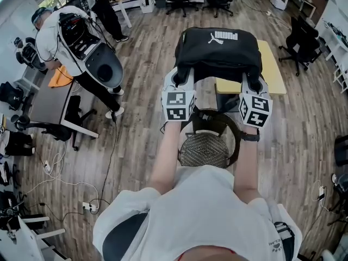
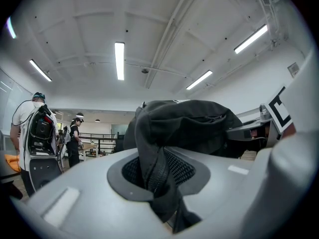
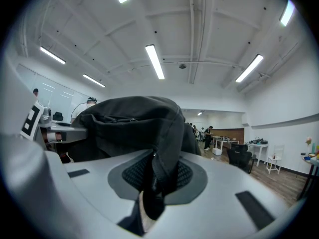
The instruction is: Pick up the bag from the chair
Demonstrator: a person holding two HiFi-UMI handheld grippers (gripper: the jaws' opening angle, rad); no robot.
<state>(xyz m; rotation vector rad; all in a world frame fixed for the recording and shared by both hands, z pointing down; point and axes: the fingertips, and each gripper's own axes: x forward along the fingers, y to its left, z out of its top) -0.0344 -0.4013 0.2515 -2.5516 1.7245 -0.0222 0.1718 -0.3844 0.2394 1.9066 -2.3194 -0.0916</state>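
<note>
A black bag (image 1: 217,50) with a white logo hangs in the air in front of me, held up by both grippers. My left gripper (image 1: 182,79) is shut on the bag's left corner, and black fabric (image 2: 159,173) with a zipper is pinched between its jaws. My right gripper (image 1: 253,85) is shut on the right corner, with the bag's fabric (image 3: 157,178) clamped between its pads. Below my arms stands the chair (image 1: 209,143), its black mesh seat in the head view. Both gripper views point up at the ceiling.
A yellow table top (image 1: 274,69) lies behind the bag. A person in white (image 1: 65,37) with a backpack rig stands at the left beside a dark desk (image 1: 51,105). Black office chairs (image 1: 302,39) stand at the right. Cables (image 1: 60,186) trail on the wooden floor.
</note>
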